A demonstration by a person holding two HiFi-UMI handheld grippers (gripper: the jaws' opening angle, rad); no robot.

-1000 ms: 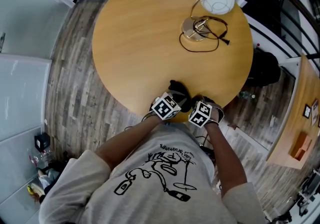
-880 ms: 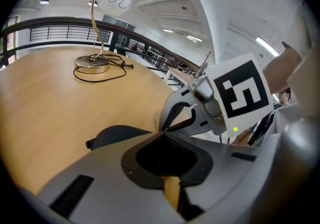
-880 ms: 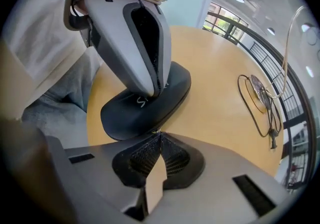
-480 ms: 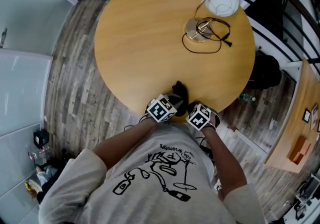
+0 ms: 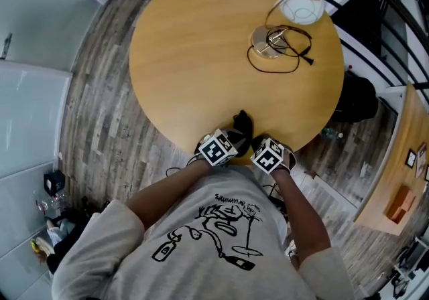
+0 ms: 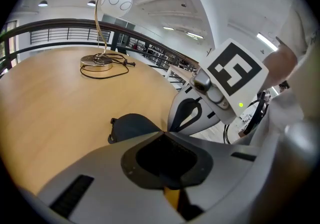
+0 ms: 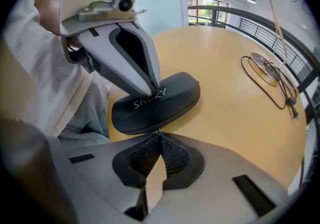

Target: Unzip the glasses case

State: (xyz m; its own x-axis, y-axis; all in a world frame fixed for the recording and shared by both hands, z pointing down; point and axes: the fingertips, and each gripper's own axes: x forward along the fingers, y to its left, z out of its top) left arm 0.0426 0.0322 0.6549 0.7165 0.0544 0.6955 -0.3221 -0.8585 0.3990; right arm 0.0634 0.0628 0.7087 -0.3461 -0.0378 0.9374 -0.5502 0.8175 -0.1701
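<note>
A black glasses case with white lettering lies at the near edge of the round wooden table. My left gripper is shut on the case's near end; in the left gripper view the case shows just beyond its closed jaws. My right gripper is shut at the case's lower seam, where a small metal zipper pull shows between its tips. Both grippers meet at the same end of the case. The zipper line itself is hidden.
A desk lamp with a round metal base, white globe shade and looped black cord stands at the table's far right. The table's rim runs right under both grippers; wood-plank floor lies below.
Both grippers and the case's near end have edged slightly toward the person. Both holds look unchanged.
</note>
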